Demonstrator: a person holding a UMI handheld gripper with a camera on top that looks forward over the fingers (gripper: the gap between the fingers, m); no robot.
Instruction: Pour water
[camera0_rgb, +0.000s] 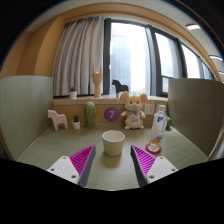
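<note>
Far across the table (60, 150) I've got curtains (78, 52), then a plush (133, 108), a bottle (159, 122) on the right, and the cup (113, 142) just ahead of my gripper (114, 160), whose fingers are spread wide, holding nothing.

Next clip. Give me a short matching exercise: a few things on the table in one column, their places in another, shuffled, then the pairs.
Things:
1. white cup
2. bottle
3. white horse figure
4. plush toy

Places:
A. beside the left partition
B. just ahead of the open fingers
C. at the back, below the window
D. ahead of the right-hand finger, near the right partition

Pairs: 1-B, 2-D, 3-A, 4-C
</note>
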